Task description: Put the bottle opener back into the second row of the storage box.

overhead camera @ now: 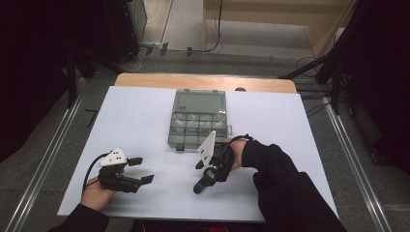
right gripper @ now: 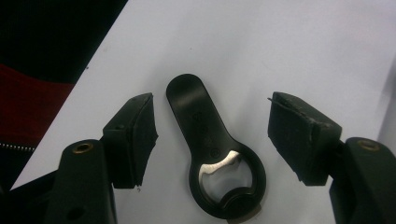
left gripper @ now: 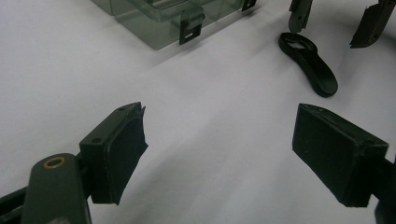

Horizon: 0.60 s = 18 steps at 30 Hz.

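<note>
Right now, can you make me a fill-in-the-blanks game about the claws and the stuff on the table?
1. The black bottle opener lies flat between the jaws of the ____ claw.
2. The jaws of the left claw stand apart, with only the ____ table between them.
3. The clear plastic box has its lid ____.

Missing words: right; white; open

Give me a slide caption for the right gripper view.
Right gripper poised over a black bottle opener lying flat on the white table, pads open either side, not touching.
</note>
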### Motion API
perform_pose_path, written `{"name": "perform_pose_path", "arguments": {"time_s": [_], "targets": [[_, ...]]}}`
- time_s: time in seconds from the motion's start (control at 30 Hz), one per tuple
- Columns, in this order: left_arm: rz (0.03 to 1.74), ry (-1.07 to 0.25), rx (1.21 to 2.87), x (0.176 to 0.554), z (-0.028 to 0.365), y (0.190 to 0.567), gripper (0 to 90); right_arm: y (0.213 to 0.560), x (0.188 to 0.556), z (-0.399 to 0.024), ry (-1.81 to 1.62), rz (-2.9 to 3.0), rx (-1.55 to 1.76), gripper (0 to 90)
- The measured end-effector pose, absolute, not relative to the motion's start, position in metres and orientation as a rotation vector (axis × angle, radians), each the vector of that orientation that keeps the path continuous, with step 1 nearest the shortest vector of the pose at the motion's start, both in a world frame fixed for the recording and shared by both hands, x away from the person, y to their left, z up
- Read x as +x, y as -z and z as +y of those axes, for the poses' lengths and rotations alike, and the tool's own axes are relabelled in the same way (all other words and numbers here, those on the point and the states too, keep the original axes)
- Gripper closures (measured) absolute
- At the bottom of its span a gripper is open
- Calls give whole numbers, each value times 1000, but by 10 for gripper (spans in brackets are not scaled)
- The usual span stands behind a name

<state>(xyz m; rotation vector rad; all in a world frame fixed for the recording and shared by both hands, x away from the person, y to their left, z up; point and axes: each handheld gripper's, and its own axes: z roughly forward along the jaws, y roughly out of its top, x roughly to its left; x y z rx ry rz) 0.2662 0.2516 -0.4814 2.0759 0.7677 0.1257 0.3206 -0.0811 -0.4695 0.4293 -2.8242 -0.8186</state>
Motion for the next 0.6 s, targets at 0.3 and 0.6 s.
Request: {"name": "perform_pose_path", "arguments": {"time_s": [0.3, 0.6], "targets": [[772, -123, 2074, 266, 252, 481, 173, 471, 319, -76, 770, -2839, 477, 362], [767, -121, 2077, 266, 252, 482, 173, 480, 313, -71, 748, -2829, 618, 401]]}}
